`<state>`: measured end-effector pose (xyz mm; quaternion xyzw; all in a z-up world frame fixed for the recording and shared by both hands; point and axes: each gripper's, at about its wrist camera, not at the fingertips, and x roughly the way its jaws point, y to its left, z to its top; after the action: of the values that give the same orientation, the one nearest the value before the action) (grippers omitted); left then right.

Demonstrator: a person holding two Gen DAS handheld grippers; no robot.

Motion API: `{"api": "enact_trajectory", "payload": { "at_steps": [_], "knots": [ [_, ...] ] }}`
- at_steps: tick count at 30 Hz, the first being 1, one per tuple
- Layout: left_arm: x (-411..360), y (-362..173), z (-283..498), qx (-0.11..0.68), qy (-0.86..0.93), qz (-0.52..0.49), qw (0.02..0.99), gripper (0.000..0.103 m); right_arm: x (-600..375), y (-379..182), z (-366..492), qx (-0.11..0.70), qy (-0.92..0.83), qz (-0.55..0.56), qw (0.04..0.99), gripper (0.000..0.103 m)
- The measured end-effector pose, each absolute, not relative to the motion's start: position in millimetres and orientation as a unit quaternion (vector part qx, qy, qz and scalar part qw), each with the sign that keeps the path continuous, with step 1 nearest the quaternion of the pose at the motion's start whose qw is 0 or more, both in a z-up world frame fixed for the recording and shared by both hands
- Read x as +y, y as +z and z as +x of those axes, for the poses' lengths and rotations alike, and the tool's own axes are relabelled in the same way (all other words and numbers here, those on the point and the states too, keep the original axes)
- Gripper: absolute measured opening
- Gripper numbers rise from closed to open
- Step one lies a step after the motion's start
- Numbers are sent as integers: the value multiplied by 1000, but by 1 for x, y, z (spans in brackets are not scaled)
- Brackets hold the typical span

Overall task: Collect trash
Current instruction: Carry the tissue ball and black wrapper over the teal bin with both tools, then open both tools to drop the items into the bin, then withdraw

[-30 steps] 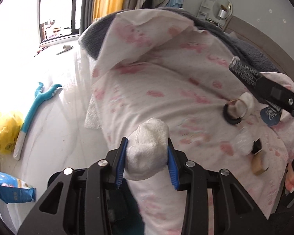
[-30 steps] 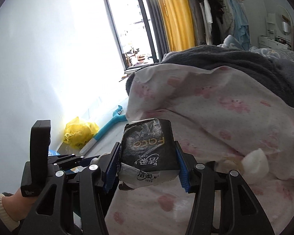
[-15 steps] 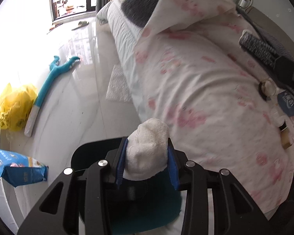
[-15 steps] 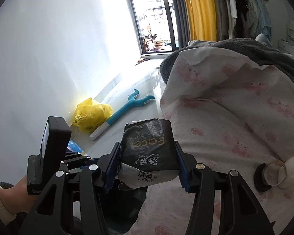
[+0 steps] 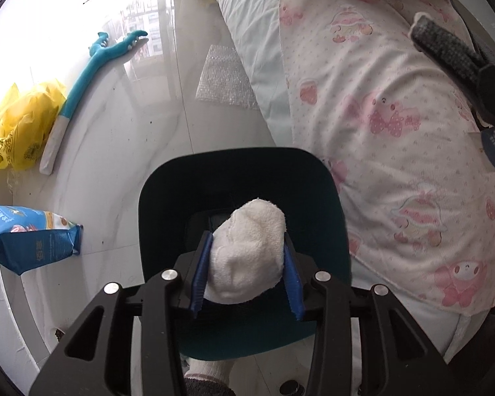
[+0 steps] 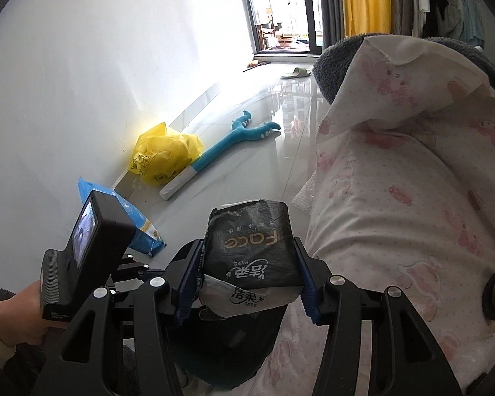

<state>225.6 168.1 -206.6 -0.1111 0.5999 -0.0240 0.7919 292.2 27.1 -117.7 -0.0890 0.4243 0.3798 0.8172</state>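
Note:
My left gripper (image 5: 246,272) is shut on a white crumpled wad (image 5: 247,250) and holds it right above the open mouth of a dark teal trash bin (image 5: 168,181) that stands on the floor beside the bed. My right gripper (image 6: 249,279) is shut on a black tissue packet (image 6: 249,247) with white print, held over the bed's edge; the bin's dark rim (image 6: 234,336) shows just below it. The left gripper's body (image 6: 82,257) and the hand holding it sit at the lower left of the right wrist view.
A bed with a pink-patterned quilt (image 5: 396,99) fills the right side. On the white floor lie a yellow plastic bag (image 5: 19,128), a teal long-handled toy (image 5: 82,76), a blue snack bag (image 5: 26,237) and a bubble-wrap sheet (image 5: 224,79). A black ring (image 6: 493,297) lies on the quilt.
My left gripper has swung off the bed and down over the bin, still holding the wad. My right gripper has turned left toward the floor and wall with the packet.

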Motion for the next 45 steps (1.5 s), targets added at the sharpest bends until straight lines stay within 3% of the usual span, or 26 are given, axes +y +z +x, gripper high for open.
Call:
{"api": "enact_trajectory", "payload": {
  "at_steps": [5, 13, 23, 45],
  "knots": [
    [179, -204, 219, 603, -20, -117, 789, 64, 38, -129, 297, 445, 382, -84, 805, 53],
    [200, -179, 205, 555, -3, -110, 824, 81, 61, -158, 302, 479, 384, -74, 785, 53],
    [223, -145, 194, 486, 9, -119, 866, 87, 81, -217, 304, 533, 359, -100, 759, 53],
    [224, -70, 171, 322, 43, -72, 943, 87, 108, -264, 288, 571, 341, -157, 730, 54]
  ]
}}
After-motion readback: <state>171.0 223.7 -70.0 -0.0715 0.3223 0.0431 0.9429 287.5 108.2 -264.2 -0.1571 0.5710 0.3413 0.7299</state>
